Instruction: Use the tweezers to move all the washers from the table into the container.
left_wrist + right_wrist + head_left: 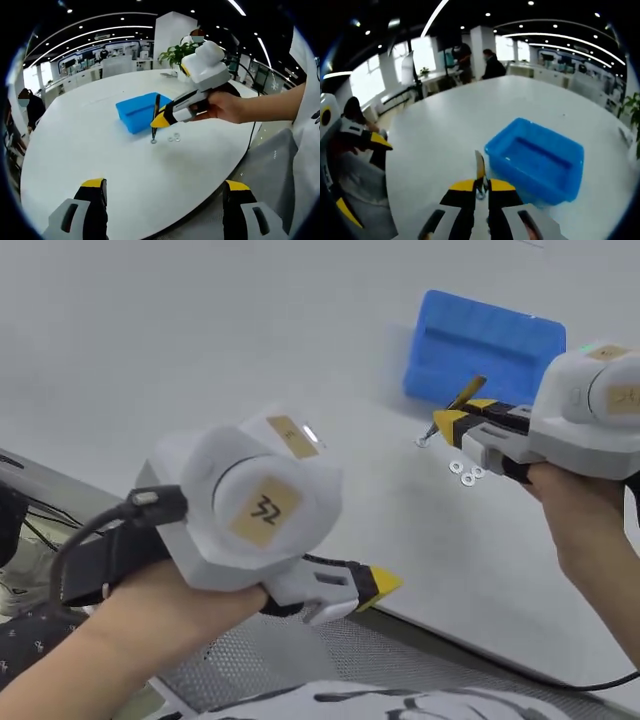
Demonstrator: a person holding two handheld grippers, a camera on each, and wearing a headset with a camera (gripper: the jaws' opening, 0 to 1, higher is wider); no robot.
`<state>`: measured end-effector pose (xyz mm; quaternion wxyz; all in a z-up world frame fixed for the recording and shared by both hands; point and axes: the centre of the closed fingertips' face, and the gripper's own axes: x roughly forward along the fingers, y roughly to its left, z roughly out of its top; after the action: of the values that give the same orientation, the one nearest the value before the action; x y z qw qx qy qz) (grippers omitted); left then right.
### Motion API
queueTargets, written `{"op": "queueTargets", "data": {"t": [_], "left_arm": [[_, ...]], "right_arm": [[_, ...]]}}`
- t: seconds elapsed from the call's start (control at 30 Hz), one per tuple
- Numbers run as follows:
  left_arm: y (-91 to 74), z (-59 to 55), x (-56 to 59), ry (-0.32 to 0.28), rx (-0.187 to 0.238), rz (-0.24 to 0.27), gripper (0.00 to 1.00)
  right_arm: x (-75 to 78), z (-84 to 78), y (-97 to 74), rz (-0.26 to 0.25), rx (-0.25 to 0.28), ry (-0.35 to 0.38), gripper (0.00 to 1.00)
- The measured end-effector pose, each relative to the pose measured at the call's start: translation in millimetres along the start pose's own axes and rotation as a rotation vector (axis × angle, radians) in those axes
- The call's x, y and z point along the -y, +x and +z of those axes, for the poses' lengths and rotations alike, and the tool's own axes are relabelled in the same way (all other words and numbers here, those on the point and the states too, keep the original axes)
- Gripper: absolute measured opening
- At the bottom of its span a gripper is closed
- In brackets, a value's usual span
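Observation:
My right gripper [445,423] [480,186] is shut on dark tweezers [462,398] [479,169], which angle down to the white table [300,370]. Their tip rests at a single small washer [422,440] [153,141]; whether it is gripped I cannot tell. Two or three more washers [465,473] [174,137] lie just beside it. The blue container [485,345] [136,112] [537,160] stands just behind them. My left gripper [360,598] [164,189] hangs open over the table's near edge, holding nothing.
The round white table's near edge [450,640] runs under my left gripper, with a grey mesh surface [300,660] below it. A cable [80,540] trails from the left gripper. Distant people [492,65] and desks stand in the office behind.

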<state>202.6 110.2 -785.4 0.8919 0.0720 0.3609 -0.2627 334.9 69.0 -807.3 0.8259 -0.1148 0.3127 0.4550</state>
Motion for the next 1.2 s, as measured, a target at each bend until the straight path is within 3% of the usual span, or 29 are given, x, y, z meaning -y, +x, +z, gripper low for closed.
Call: {"op": "queueTargets", "data": {"t": [0.2, 0.9, 1.2], "left_arm": [[1.1, -2.3, -0.2, 0.008, -0.011, 0.000, 0.99], [3.7, -5.0, 2.1, 0.026, -0.028, -0.012, 0.99], [1.7, -5.5, 1.3, 0.036, -0.030, -0.004, 0.99]], "right_arm": [[-0.5, -1.3, 1.4, 0.001, 0.004, 0.028, 0.05], [-1.8, -3.2, 4.0, -0.008, 0.007, -0.036, 0.04], [1.1, -2.0, 4.3, -0.006, -0.001, 0.027, 0.03]]}}
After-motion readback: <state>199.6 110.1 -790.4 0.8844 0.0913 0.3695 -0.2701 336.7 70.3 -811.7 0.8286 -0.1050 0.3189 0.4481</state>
